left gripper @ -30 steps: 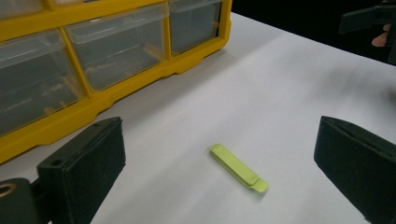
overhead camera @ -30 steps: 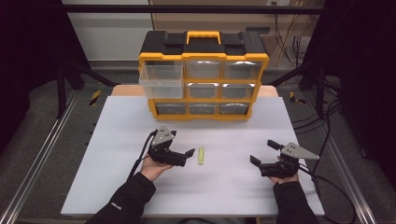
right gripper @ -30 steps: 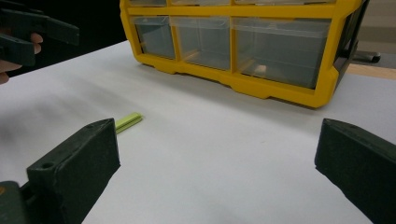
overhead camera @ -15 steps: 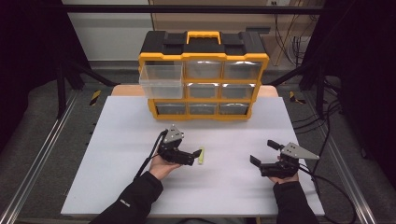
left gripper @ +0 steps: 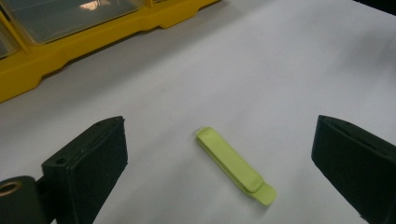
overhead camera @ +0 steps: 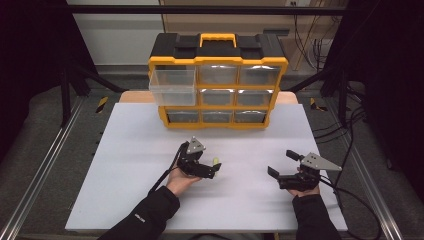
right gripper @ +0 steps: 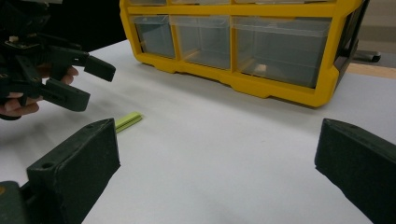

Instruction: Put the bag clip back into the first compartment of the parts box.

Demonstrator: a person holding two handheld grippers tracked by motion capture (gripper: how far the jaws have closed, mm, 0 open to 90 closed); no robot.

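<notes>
While the bench (overhead camera: 130, 165) carries the yellow organizer (overhead camera: 218, 80) at its far edge, right tool (overhead camera: 286, 170) sits wide open, well apart. Left tool (overhead camera: 216, 169) is open too, jaws either side of the green clip (left gripper: 235, 165), which lies flat, untouched.

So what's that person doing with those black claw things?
A person holds a gripper in each hand. The left gripper is open and hovers over a small yellow-green clip lying flat on the white table, not touching it yet. The right gripper waits open off to the side. Behind stands a yellow drawer organizer with one drawer pulled out.
</notes>
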